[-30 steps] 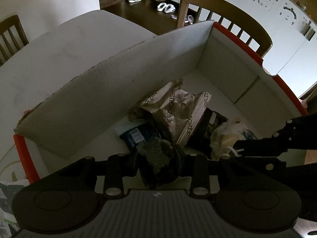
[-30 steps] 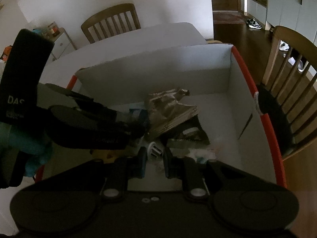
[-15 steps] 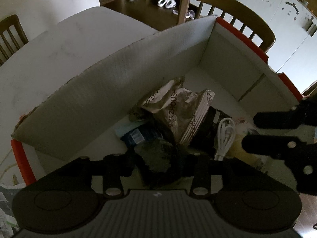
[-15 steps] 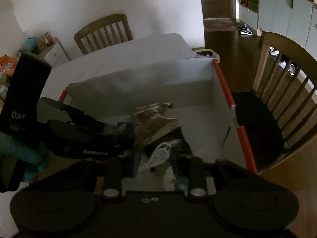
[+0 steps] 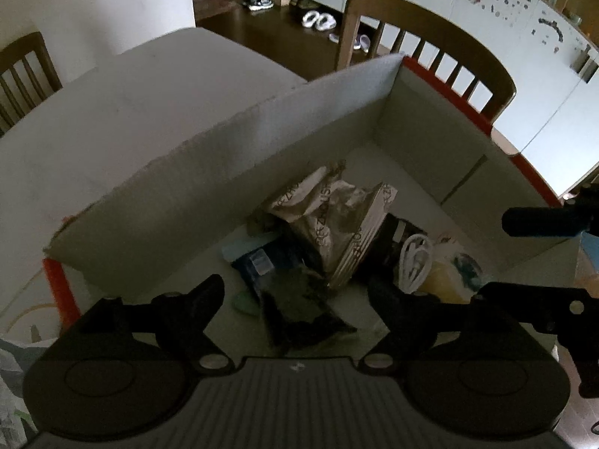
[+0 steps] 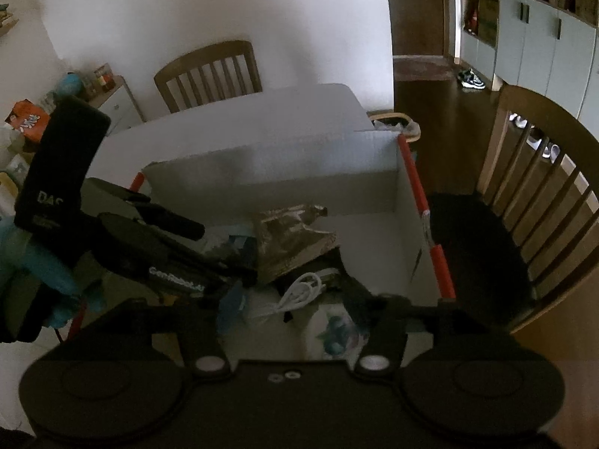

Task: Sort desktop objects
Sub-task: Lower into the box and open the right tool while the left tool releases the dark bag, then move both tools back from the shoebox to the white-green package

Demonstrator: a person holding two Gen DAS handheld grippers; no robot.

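A white cardboard box [image 5: 224, 187] [image 6: 280, 176] with red-taped edges holds a crumpled brown paper bag [image 5: 329, 217] [image 6: 292, 243], a blue packet [image 5: 262, 262] and a pale plastic bag [image 5: 445, 277] [image 6: 337, 333]. My left gripper [image 5: 295, 292] [image 6: 224, 254] hangs over the box's near end. Its jaws are opening, and a dark packet [image 5: 299, 307] lies loose on the box floor between them, untouched. My right gripper [image 6: 294, 301] [image 5: 494, 258] is beside it, jaws opening too. A coiled white cable [image 6: 299, 292] [image 5: 413, 262] rests on the pile below its fingers, free of the pads.
The box sits on a white table [image 5: 131, 112]. Wooden chairs [image 5: 430, 48] [image 6: 543, 187] stand around it. A teal-gloved hand [image 6: 56, 273] holds the left gripper. Crumpled paper [image 5: 11, 374] lies at the table's near left, and a basket [image 6: 393, 119] stands past the box.
Both grippers went from shut to spread. The left one let the dark packet drop onto the box floor. The right one let go of the white cable and lifted slightly.
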